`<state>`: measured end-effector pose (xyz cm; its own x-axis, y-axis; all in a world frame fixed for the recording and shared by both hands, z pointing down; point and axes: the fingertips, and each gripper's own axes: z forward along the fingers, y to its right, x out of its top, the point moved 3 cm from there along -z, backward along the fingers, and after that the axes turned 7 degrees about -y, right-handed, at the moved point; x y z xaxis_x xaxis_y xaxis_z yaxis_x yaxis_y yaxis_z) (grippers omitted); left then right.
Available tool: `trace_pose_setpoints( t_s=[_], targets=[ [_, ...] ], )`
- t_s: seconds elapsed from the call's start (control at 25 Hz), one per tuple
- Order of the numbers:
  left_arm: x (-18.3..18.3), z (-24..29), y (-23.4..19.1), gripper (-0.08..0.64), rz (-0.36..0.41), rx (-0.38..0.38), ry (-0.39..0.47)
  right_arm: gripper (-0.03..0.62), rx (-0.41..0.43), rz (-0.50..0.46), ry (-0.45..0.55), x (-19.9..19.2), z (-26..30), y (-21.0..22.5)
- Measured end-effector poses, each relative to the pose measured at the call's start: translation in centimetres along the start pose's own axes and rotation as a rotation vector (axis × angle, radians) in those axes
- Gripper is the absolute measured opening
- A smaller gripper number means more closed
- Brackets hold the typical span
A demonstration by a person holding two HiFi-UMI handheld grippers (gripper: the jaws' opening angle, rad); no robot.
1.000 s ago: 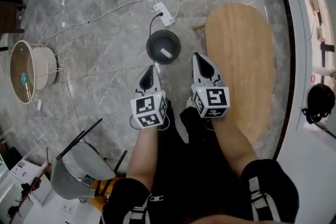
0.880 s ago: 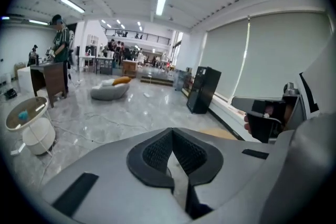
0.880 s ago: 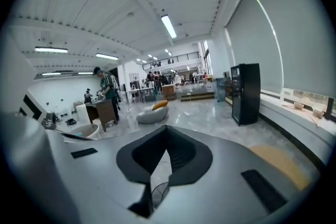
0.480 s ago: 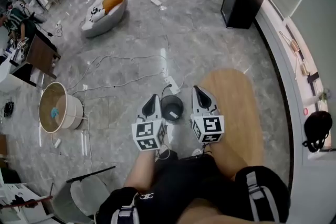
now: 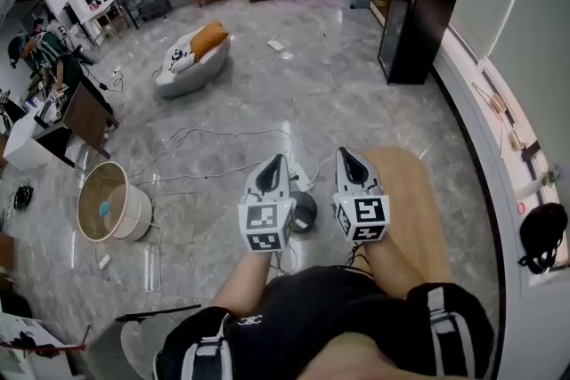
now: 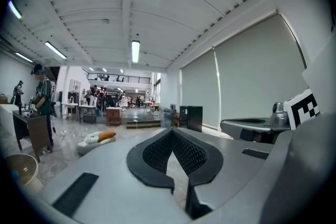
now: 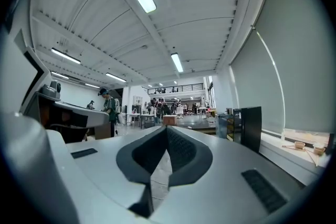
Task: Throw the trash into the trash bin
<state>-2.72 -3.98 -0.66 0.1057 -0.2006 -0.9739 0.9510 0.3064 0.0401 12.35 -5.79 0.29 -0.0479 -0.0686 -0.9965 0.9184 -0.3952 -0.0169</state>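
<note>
In the head view the small round black trash bin (image 5: 306, 209) stands on the grey marble floor, partly hidden behind my left gripper (image 5: 274, 161). My right gripper (image 5: 346, 154) is held beside it, to the right. Both are raised and point level out over the room, well above the bin. In the left gripper view the left gripper (image 6: 171, 132) has its jaws together at the tip with nothing between them. The right gripper (image 7: 167, 128) likewise shows shut, empty jaws in its own view. No loose trash shows in any view.
An oval wooden table (image 5: 417, 191) lies right of the bin. A power strip and white cables (image 5: 223, 141) trail across the floor beyond it. A round wicker basket (image 5: 109, 204) lies at left, a beanbag (image 5: 190, 67) farther off, a black cabinet (image 5: 417, 13) by the right wall. People work at desks (image 5: 53, 71) far left.
Both grippers have risen and tipped up from pointing at the bin to level. The head view has lifted from the floor to the whole room; the bin looks smaller.
</note>
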Motion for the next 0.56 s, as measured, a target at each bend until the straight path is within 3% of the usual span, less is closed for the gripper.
trace_pose_setpoints(
  t_s=[0.56],
  targets=[
    [-1.2, 0.7, 1.4, 0.012, 0.008, -0.008, -0.016, 0.011, -0.007, 0.008, -0.001, -1.1, -0.5, 0.9]
  ],
)
